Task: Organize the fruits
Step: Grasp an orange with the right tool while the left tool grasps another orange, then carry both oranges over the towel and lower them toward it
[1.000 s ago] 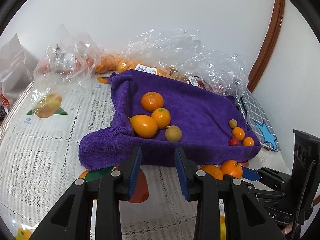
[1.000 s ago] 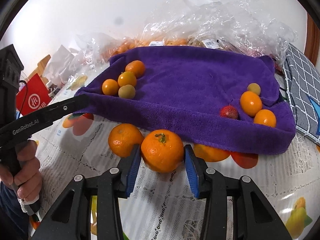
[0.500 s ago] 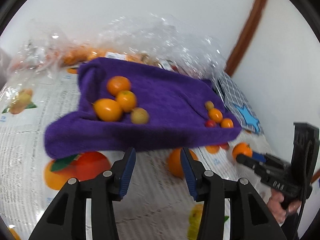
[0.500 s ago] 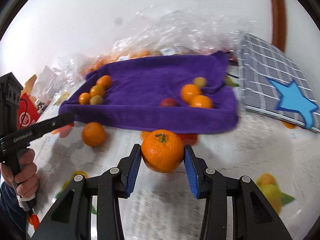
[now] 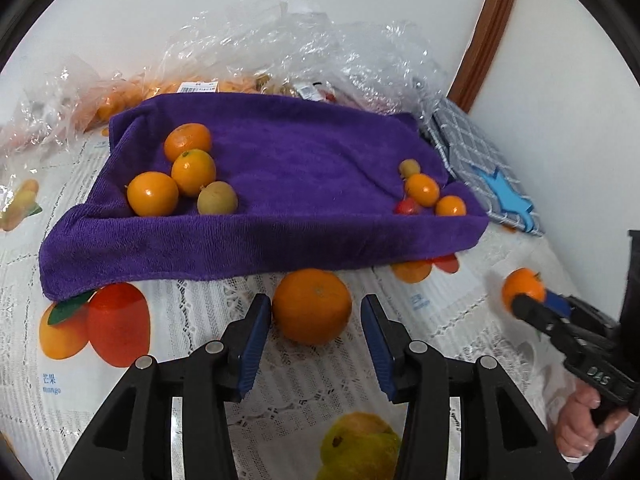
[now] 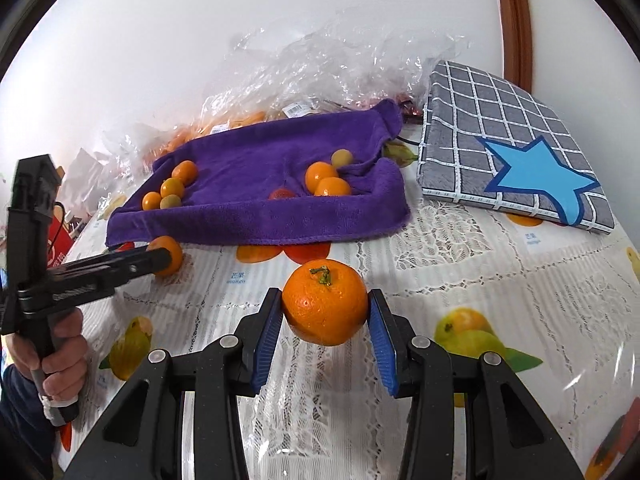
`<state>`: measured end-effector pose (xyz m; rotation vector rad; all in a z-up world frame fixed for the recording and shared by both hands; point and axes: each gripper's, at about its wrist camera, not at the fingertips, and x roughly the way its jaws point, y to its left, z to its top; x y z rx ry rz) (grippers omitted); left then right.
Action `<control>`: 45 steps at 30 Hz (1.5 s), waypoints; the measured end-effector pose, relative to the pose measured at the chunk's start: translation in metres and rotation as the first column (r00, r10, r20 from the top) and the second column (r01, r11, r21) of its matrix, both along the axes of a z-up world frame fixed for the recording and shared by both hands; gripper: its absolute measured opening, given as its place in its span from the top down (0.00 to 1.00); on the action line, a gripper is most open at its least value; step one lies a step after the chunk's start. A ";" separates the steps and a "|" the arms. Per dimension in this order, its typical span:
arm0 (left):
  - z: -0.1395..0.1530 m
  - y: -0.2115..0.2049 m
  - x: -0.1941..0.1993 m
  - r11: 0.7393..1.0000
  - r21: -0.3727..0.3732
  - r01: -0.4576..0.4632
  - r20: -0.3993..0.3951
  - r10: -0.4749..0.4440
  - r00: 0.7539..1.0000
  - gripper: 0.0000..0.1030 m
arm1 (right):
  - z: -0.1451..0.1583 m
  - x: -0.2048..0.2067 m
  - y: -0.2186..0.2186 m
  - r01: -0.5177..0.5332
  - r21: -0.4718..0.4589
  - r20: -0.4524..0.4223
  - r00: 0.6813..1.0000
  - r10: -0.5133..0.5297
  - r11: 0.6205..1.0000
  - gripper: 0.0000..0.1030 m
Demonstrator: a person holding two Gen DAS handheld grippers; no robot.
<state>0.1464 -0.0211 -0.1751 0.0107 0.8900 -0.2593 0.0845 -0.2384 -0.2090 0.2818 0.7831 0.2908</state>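
My right gripper (image 6: pixel 326 322) is shut on an orange (image 6: pixel 325 307) and holds it above the tablecloth, in front of the purple towel (image 6: pixel 256 168); it also shows in the left wrist view (image 5: pixel 520 289). My left gripper (image 5: pixel 312 322) is open, its blue pads on either side of a second orange (image 5: pixel 312 306) that rests on the cloth just in front of the purple towel (image 5: pixel 280 184). On the towel lie a left group of citrus fruits (image 5: pixel 188 172) and a right group of small fruits (image 5: pixel 424 192).
A grey checked cushion (image 6: pixel 516 152) with a blue star lies right of the towel. Clear plastic bags (image 5: pixel 280 52) of fruit sit behind the towel by the wall. The tablecloth (image 6: pixel 480 280) is white lace with printed fruit. A wooden door frame (image 5: pixel 486 32) stands at the right.
My left gripper has opened wider and moved up around the loose orange. My right gripper has carried its orange to the right and away from the towel.
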 end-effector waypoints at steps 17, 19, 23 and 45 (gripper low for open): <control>0.051 0.052 -0.004 0.988 -0.093 -0.122 0.078 0.130 0.988 0.63 | 0.034 0.018 -0.001 0.006 0.007 0.043 0.999 -0.007 1.000 0.59; 0.060 0.058 0.001 0.987 -0.092 -0.133 0.088 0.141 0.986 0.63 | 0.041 0.026 0.001 0.007 0.010 0.054 0.999 -0.007 1.000 0.59; 0.076 0.069 0.014 0.984 -0.085 -0.155 0.114 0.164 0.980 0.63 | 0.055 0.045 0.007 0.004 0.010 0.083 0.997 -0.004 1.000 0.59; 0.083 0.084 0.094 0.982 -0.086 -0.168 0.112 0.177 0.978 0.63 | 0.027 0.176 0.046 -0.066 -0.013 0.002 0.998 0.066 0.998 0.59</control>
